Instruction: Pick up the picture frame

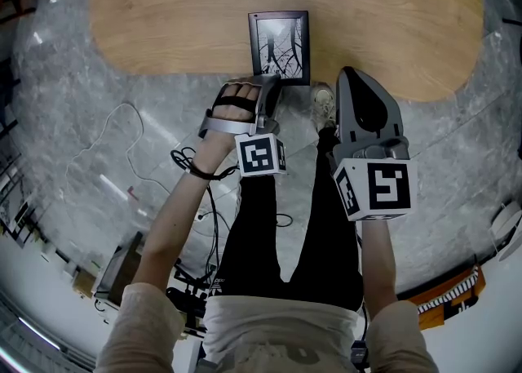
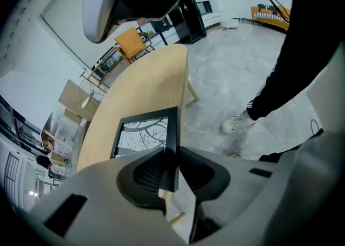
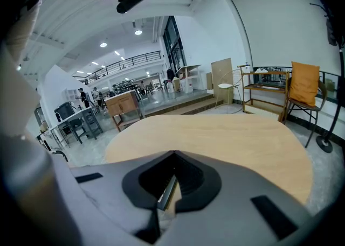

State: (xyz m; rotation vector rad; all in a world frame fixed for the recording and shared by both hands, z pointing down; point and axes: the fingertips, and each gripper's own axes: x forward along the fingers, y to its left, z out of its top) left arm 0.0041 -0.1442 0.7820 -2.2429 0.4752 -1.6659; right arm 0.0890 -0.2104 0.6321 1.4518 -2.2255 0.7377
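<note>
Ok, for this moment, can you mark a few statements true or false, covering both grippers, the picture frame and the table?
1. The left gripper is shut on an edge of the picture frame. True.
2. The right gripper also grips the frame. False: its jaws are together with nothing between them.
3. The frame's picture shows bare branches. True.
4. The frame lies on a glass table. False: the table has a wooden top.
</note>
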